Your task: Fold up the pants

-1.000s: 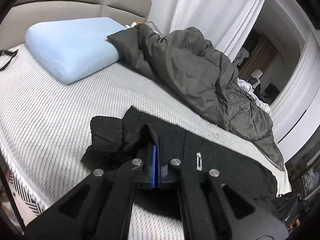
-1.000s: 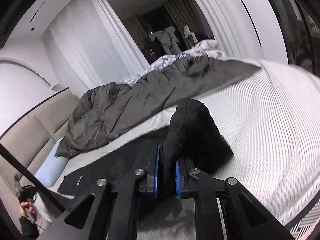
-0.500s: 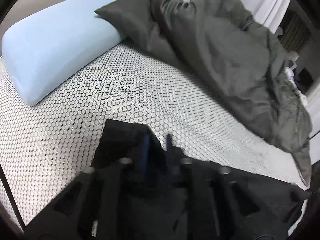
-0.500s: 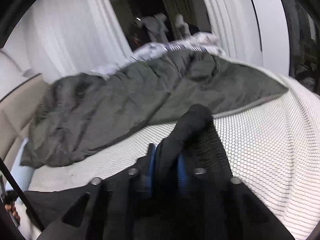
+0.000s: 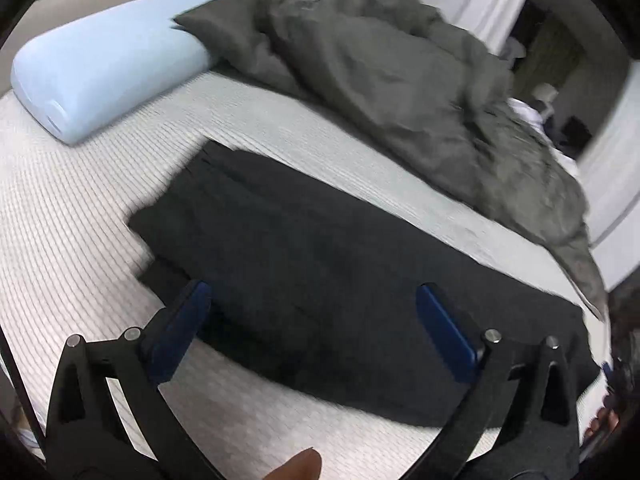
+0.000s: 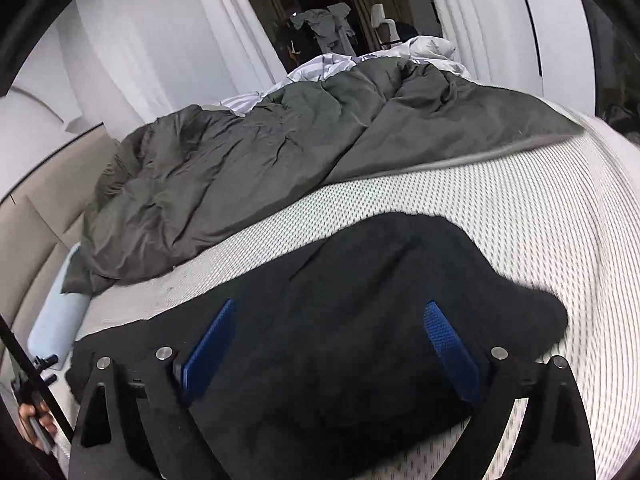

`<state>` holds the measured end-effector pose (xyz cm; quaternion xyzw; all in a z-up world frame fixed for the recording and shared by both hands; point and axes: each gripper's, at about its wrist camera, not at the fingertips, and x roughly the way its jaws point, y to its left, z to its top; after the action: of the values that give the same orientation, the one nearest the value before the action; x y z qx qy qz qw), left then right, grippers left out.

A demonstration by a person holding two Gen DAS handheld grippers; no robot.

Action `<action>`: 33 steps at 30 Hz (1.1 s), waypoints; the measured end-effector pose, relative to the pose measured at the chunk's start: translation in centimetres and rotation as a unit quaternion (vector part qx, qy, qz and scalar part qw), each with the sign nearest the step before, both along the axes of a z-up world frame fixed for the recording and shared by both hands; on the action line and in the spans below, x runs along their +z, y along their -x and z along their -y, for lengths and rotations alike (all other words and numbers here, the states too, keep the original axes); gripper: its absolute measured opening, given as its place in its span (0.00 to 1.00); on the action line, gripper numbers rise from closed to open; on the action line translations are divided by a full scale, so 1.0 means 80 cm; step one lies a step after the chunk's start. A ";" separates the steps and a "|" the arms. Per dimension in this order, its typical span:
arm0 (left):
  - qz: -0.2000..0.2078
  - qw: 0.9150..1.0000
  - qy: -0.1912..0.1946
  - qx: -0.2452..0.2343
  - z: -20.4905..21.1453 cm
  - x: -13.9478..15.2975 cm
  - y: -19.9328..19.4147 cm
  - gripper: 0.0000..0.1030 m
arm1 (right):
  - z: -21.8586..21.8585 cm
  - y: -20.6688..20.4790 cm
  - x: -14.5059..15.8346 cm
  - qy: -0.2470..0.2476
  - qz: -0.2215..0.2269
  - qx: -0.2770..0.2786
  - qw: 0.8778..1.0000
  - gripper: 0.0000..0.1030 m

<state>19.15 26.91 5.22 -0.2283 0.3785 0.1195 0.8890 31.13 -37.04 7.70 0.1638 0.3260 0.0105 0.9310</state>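
A light blue pillow [image 5: 108, 64] lies on the white textured mattress [image 5: 72, 216], touching a crumpled dark grey duvet [image 5: 400, 92]; white curtains [image 6: 132, 44] hang behind.

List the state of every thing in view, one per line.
Pants: folded flat on the mattress, released.
Left gripper: jaws opening, nothing pinched.
Right gripper: jaws opening, nothing pinched.
Duvet: crumpled, pushed aside.
Pillow: lying flat beside the duvet.

Both grippers spread wide, angled downward.
The left gripper [image 5: 312, 328] and the right gripper [image 6: 332, 344] are each opening their jaws, blue pads far apart, gripping nothing; a fingertip [image 5: 300, 464] shows beneath the left one.
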 end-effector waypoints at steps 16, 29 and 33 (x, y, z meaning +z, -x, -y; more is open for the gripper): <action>-0.032 0.990 0.057 -0.125 0.205 -0.082 0.017 0.76 | 0.084 0.048 -0.124 -0.249 -0.048 -0.024 0.967 0.52; -0.047 0.990 0.005 -0.136 0.193 -0.107 -0.006 0.76 | 0.098 0.046 -0.115 -0.123 -0.083 -0.087 0.985 0.24; -0.018 0.995 0.005 -0.101 0.167 -0.083 0.025 0.77 | 0.106 0.068 -0.101 -0.142 -0.076 -0.097 0.982 0.56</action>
<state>17.17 13.54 -1.43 -0.1917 0.4164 0.0317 0.8882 25.71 -45.55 -0.39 0.3250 0.3739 -0.0461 0.8674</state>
